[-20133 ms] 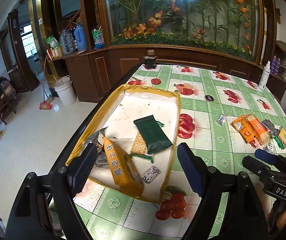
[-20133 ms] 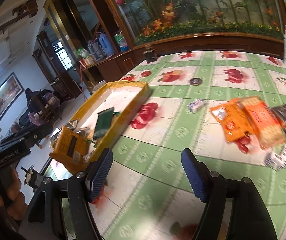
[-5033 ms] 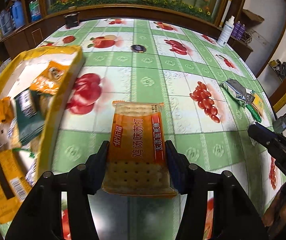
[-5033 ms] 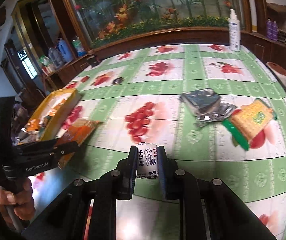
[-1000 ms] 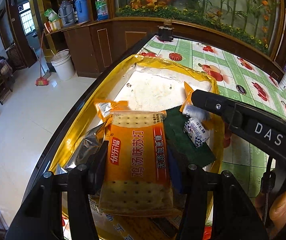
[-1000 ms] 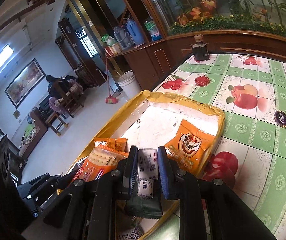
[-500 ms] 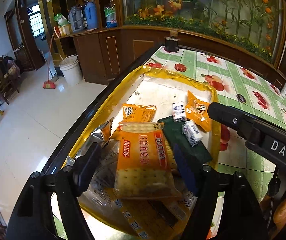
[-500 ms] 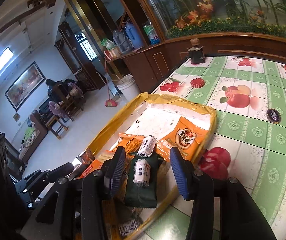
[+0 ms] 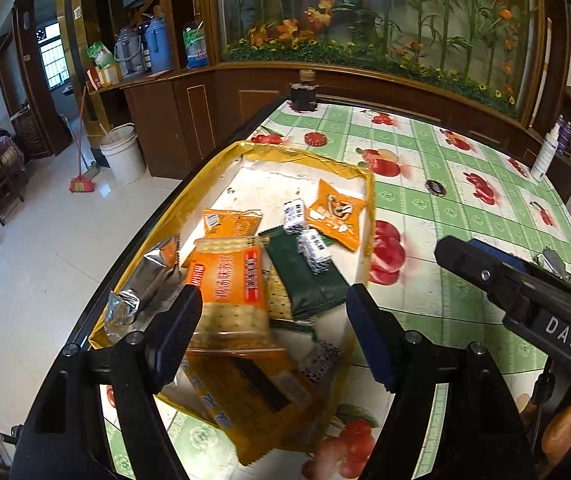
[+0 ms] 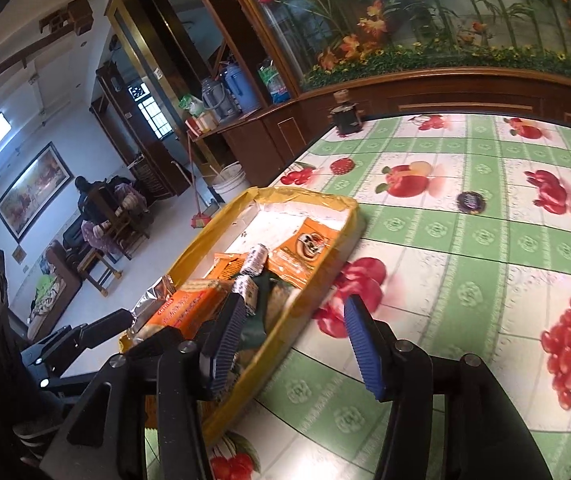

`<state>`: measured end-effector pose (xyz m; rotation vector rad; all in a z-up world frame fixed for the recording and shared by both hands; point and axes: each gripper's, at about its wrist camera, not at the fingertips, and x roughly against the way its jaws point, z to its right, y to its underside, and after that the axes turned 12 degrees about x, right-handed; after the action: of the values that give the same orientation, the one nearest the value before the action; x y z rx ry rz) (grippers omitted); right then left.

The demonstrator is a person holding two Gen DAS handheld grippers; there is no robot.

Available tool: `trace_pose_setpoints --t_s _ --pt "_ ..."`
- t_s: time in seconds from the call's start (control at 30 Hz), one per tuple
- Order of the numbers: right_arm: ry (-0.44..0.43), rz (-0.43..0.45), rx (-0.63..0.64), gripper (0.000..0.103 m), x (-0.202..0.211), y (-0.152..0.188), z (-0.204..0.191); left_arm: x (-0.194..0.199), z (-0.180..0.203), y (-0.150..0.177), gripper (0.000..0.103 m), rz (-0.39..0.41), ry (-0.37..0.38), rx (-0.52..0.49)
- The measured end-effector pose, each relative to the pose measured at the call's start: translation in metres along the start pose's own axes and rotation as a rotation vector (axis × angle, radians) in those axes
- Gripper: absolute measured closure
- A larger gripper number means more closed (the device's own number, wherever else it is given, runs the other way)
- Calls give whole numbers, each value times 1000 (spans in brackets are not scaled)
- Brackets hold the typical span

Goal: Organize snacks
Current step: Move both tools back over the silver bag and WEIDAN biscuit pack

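Note:
A yellow-rimmed tray [image 9: 368, 216] [image 10: 305, 200] at the table's left edge holds several snack packs. The orange cracker pack [image 9: 227, 280] [image 10: 183, 310] lies on top of them, free of my left gripper [image 9: 273, 322], which hovers open just above and behind it. Two small white wrapped candies [image 9: 294, 214] [image 9: 315, 252] rest by a dark green packet [image 9: 305, 280] and an orange packet [image 9: 335, 214]. My right gripper [image 10: 293, 332] is over the tray's right rim, its jaws opening with nothing between them. It also shows at the right of the left wrist view as the right gripper [image 9: 505, 276].
The table wears a green checked fruit-print cloth [image 10: 465, 292]. On it are a black jar [image 9: 302, 94] at the far edge, a dark round lid [image 9: 435, 188], a white bottle [image 9: 545, 152] and silver packets [image 9: 551, 258] at right. A white bucket [image 9: 121, 154] stands on the floor.
Both grippers have opened and drawn back from the tray. The cracker pack and the white candy, held a second ago, now lie in the tray.

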<state>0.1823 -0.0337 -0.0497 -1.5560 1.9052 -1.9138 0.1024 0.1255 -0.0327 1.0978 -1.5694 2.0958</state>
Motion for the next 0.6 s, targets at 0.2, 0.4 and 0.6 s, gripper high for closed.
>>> trace_pose_setpoints --t_s 0.2,0.4,0.6 --pt "61 9 -46 49 33 25 26 4 27 7 28 -21 52 -37" --pt "167 6 -128 45 76 60 73 4 66 19 28 -59 109 -111" --pt "282 15 -226 43 129 98 122 4 109 34 29 -105 170 -159"
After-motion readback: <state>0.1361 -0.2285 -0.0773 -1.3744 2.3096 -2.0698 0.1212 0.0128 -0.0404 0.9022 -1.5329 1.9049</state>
